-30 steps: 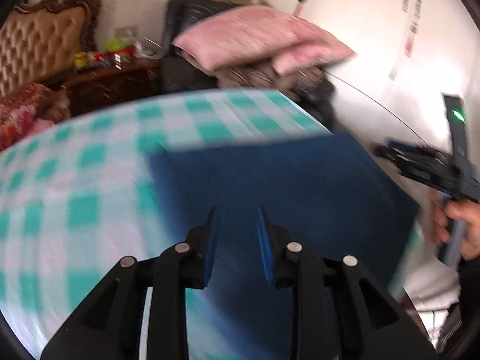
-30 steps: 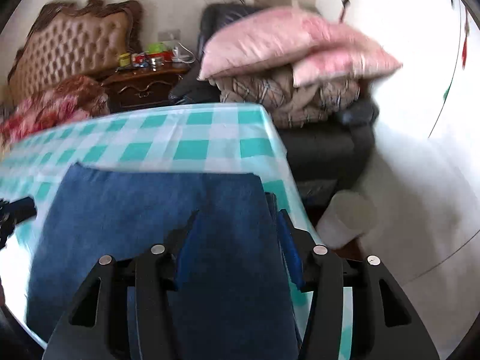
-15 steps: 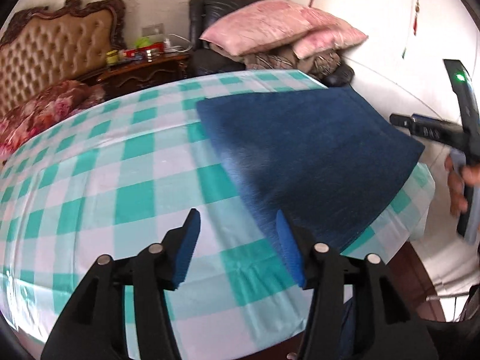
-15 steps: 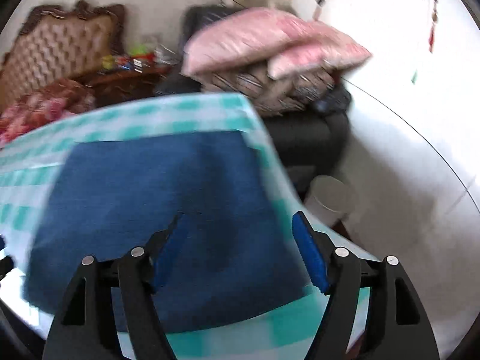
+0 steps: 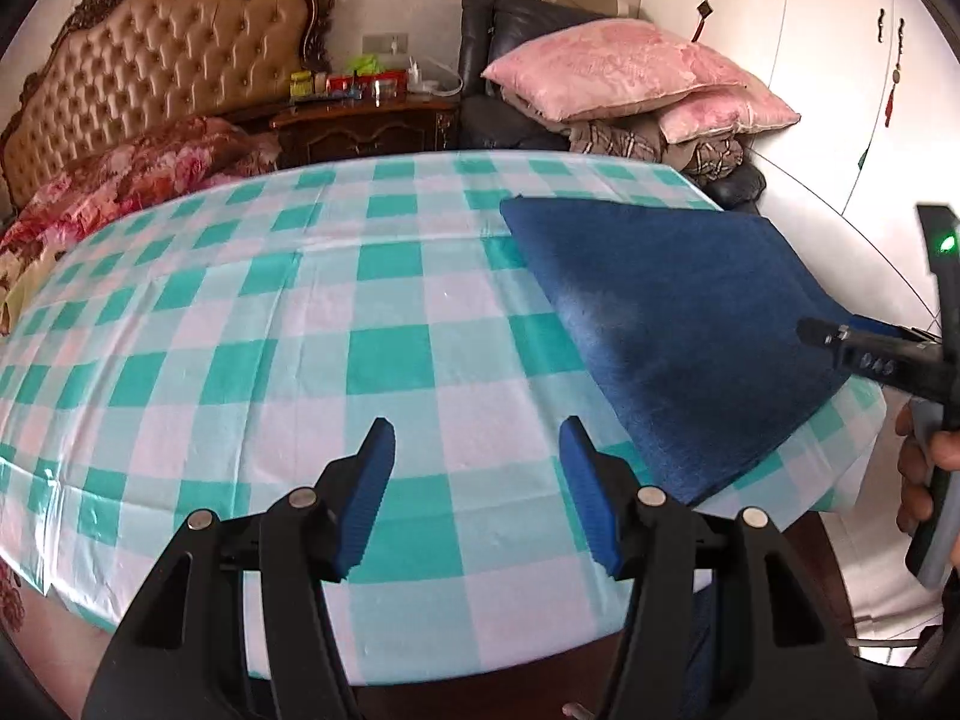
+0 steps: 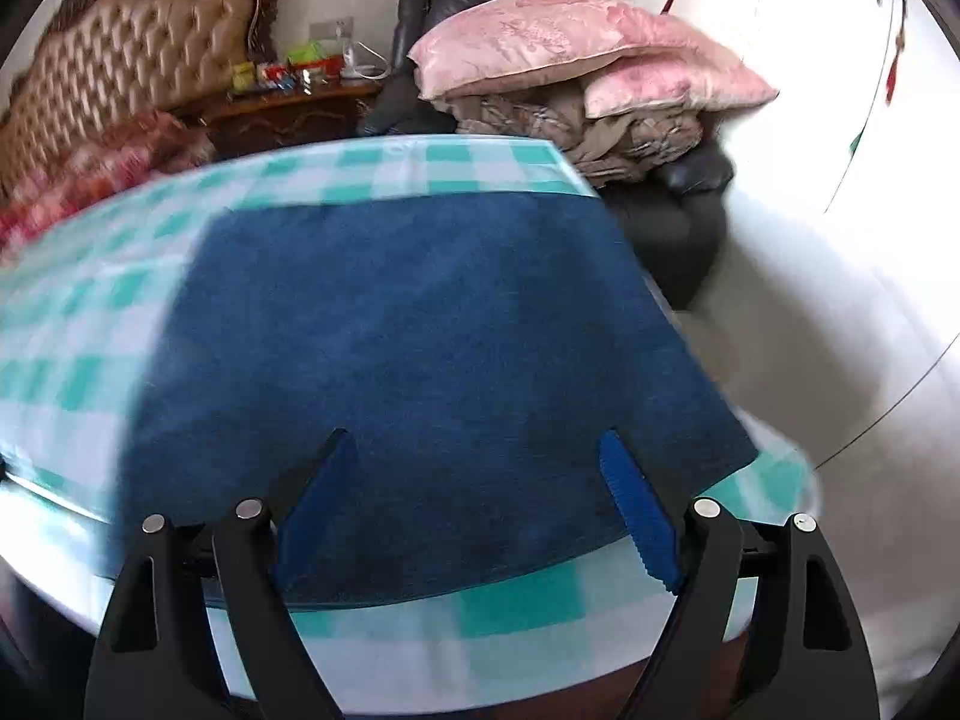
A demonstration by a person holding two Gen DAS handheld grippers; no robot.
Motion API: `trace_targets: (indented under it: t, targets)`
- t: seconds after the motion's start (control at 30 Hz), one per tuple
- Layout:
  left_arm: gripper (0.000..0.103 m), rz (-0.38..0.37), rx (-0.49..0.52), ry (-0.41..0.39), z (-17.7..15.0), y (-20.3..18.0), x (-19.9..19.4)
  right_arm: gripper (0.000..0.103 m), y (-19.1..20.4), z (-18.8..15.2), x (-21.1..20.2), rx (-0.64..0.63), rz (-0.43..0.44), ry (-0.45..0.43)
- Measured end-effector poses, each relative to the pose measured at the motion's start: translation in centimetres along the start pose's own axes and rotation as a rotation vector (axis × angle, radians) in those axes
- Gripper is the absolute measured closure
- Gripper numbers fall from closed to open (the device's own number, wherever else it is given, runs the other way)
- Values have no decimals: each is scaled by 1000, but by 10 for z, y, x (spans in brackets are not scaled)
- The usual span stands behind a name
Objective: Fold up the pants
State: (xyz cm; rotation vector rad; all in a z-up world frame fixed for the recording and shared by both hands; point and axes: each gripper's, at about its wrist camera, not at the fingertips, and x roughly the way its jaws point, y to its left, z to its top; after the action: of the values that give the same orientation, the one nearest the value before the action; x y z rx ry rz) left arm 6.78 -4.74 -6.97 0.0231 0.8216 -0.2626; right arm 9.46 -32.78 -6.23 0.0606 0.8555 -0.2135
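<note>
The blue pants [image 5: 672,312] lie folded into a flat rectangle on the right end of the table with the green-and-white checked cloth [image 5: 300,348]. They fill the middle of the right wrist view [image 6: 420,360]. My left gripper [image 5: 477,492] is open and empty, above the bare cloth to the left of the pants. My right gripper [image 6: 480,504] is open and empty, above the near edge of the pants. The right gripper also shows at the right of the left wrist view [image 5: 870,354], beside the pants' right edge.
Beyond the table stand a tufted headboard [image 5: 174,60], a bed with a red floral blanket [image 5: 138,174], a dark nightstand with small items [image 5: 366,120], and a black chair piled with pink pillows [image 5: 612,72]. A white wall [image 5: 840,90] is at the right.
Both grippers have opened and let go of the pants. Both have drawn back toward the table's near edge; the left one has moved left off the pants.
</note>
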Motion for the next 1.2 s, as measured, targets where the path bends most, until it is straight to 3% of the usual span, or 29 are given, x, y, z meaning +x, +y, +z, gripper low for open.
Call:
trace_targets:
  t: [0.1, 0.2, 0.33, 0.67, 0.83, 0.9, 0.97, 1.2]
  targets:
    - [36, -31, 21, -18, 6, -9, -7, 23, 10, 3, -9, 9, 13, -4]
    - [36, 21, 9, 13, 14, -15, -4, 23, 19, -2, -13, 18, -7, 22]
    - [33, -20, -39, 48, 21, -22, 3, 19, 20, -13, -23, -8, -22, 27]
    - [33, -23, 33, 63, 33, -64, 16, 19, 3, -23, -8, -9, -42, 72]
    - [21, -29, 67, 68, 37, -77, 10, 19, -6, -21, -24, 3, -61, 58]
    - [8, -28, 74, 66, 39, -82, 4, 19, -13, -21, -33, 19, -64, 53]
    - [2, -35, 78, 62, 40, -91, -4, 19, -23, -23, -45, 35, -76, 47]
    - [2, -90, 84, 41, 46, -115, -22, 19, -51, -31, -76, 67, -114, 16]
